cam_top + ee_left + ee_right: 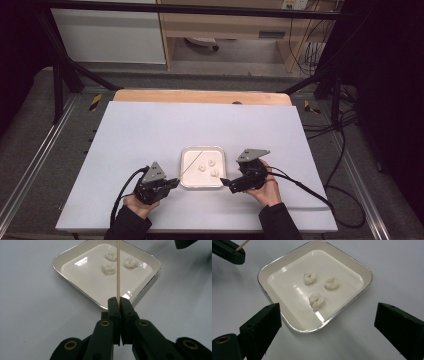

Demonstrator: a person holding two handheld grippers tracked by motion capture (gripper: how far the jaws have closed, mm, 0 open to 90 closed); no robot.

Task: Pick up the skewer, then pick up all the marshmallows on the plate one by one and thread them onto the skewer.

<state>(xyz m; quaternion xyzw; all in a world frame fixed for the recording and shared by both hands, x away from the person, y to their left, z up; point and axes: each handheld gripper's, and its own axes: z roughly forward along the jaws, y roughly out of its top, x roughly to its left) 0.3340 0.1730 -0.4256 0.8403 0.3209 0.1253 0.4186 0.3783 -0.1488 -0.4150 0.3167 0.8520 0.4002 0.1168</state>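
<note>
nearest me, my left gripper (117, 302) is clamped on a thin wooden skewer (117, 267), jaws pressed together on its lower end; the skewer runs up and out over the tray. in the high view this left gripper sits just off the tray's near left corner, and the right gripper (226, 181) just off its near right corner. my right gripper holds nothing; its jaws stand wide apart, framing the tray's near edge in the right gripper view. the square white tray (287, 322) lies on the pale tabletop (140, 130) between the two grippers. three small white lumps (316, 301) rest on the tray floor, close together but apart, toward its far right part in the high view. the skewer tip hangs above them.
</note>
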